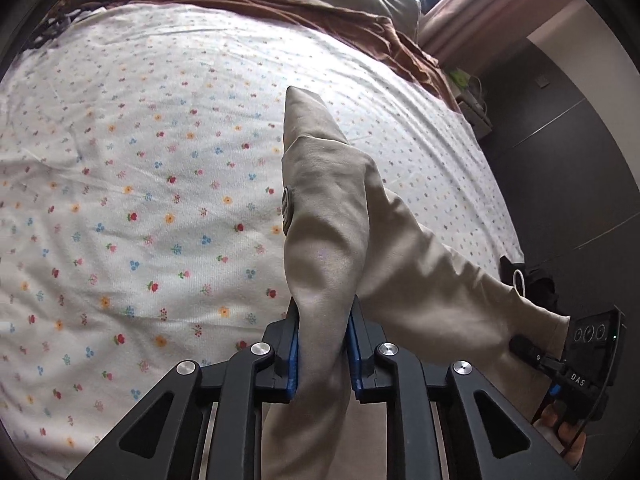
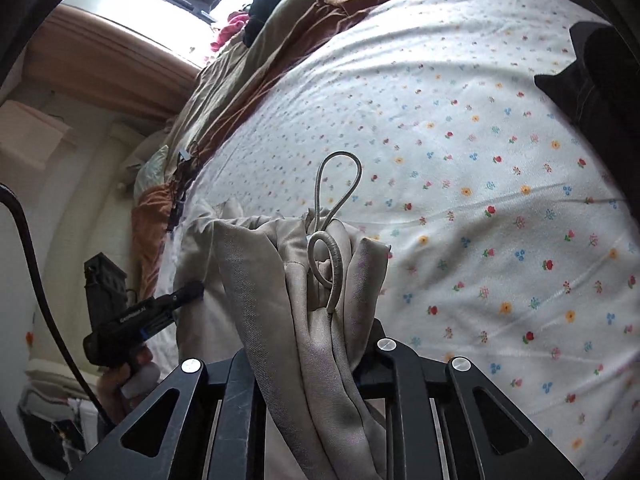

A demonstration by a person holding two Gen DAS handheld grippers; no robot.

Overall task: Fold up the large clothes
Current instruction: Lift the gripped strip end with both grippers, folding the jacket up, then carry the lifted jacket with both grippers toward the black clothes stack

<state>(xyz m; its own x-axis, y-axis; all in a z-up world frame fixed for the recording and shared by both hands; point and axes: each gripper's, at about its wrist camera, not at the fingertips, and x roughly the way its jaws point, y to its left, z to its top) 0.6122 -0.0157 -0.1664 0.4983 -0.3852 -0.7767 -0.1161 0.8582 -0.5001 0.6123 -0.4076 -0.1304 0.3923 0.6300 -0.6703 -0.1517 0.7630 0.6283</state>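
Above the bedsheet (image 1: 140,200), beige trousers (image 1: 332,216) stretch lengthwise between both grippers.

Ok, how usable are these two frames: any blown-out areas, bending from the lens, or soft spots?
Left wrist view: strong fisheye bulge on the floral sheet, dark vignette at the corners, beige garment sharp, window strip at the top overexposed. Right wrist view: window blown out, same barrel bending, the cord loop crisp, the far room at the left edge soft and dim.
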